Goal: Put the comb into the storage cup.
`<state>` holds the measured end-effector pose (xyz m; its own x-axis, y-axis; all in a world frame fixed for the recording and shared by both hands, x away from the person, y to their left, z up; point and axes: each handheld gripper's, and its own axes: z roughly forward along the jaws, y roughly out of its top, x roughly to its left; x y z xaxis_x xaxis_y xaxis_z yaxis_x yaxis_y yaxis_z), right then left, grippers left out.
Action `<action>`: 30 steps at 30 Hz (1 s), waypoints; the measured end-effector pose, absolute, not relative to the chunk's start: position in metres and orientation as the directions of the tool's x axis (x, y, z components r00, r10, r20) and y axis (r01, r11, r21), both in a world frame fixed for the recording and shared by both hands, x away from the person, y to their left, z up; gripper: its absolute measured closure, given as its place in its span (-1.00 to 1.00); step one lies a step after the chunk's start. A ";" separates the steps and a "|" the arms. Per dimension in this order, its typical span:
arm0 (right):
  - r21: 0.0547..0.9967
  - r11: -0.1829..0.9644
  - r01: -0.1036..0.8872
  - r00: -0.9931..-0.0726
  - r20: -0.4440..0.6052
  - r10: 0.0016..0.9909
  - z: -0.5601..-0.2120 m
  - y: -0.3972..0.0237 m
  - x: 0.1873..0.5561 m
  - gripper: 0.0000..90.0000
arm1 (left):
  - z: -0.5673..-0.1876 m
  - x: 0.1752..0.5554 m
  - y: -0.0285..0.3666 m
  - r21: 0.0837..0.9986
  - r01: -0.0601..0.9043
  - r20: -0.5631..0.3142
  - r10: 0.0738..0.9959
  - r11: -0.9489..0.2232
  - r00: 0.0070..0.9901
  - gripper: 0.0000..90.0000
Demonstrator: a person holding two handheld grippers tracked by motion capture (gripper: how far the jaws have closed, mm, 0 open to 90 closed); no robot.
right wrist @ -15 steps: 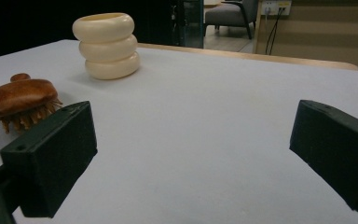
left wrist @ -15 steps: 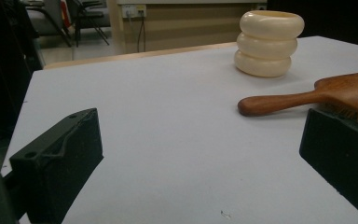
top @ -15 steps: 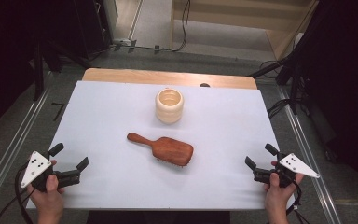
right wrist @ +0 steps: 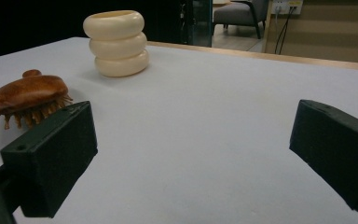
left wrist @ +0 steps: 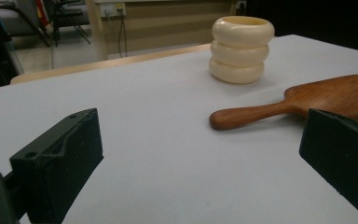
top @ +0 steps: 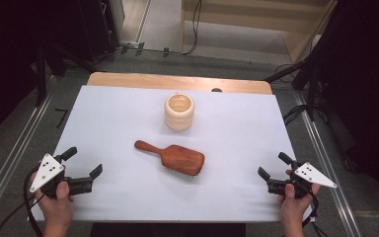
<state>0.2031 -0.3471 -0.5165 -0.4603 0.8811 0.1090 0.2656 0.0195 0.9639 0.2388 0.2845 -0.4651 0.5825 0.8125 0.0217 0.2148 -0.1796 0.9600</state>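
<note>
Wooden and reddish brown, the brush (top: 175, 157) lies bristles down near the middle of the bench (top: 108, 118), which a white sheet covers. Its handle points toward the far left and its broad head toward the near right. Just beyond it, apart from it, stands a cream cup (top: 179, 111) with a ribbed wall of three stacked rings, upright and open at the top.

At the near left corner a hand holds the left gripper (top: 83, 166) low over the sheet, its jaws spread wide with nothing between them, aimed toward the brush; in the left gripper view the handle (left wrist: 251, 115) lies ahead of them. At the near right edge the right gripper (top: 272, 166) likewise has its jaws spread and bare, well apart from the brush.
</note>
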 end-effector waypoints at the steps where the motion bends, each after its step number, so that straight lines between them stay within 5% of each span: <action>1: 0.965 0.021 0.263 -0.460 0.106 0.882 -0.516 -0.347 0.203 -1.00 | -0.463 0.240 0.282 0.960 0.209 0.029 0.808 -0.186 0.589 -1.00; 5: 0.965 0.025 0.261 -0.466 0.104 0.879 -0.516 -0.346 0.203 -1.00 | -0.455 0.243 0.277 0.962 0.197 0.032 0.794 -0.189 0.607 -0.99; 9: 0.965 0.026 0.262 -0.467 0.103 0.878 -0.516 -0.346 0.203 -1.00 | -0.443 0.252 0.269 0.964 0.194 0.022 0.778 -0.183 0.627 -0.69; 20: 0.964 0.036 0.262 -0.477 0.098 0.873 -0.516 -0.345 0.203 -1.00 | -0.428 0.272 0.251 0.959 0.203 0.007 0.730 -0.200 0.684 -0.57; 30: 0.964 0.050 0.263 -0.495 0.090 0.864 -0.517 -0.343 0.204 -1.00 | -0.425 0.299 0.225 0.919 0.280 -0.040 0.642 -0.276 0.766 0.18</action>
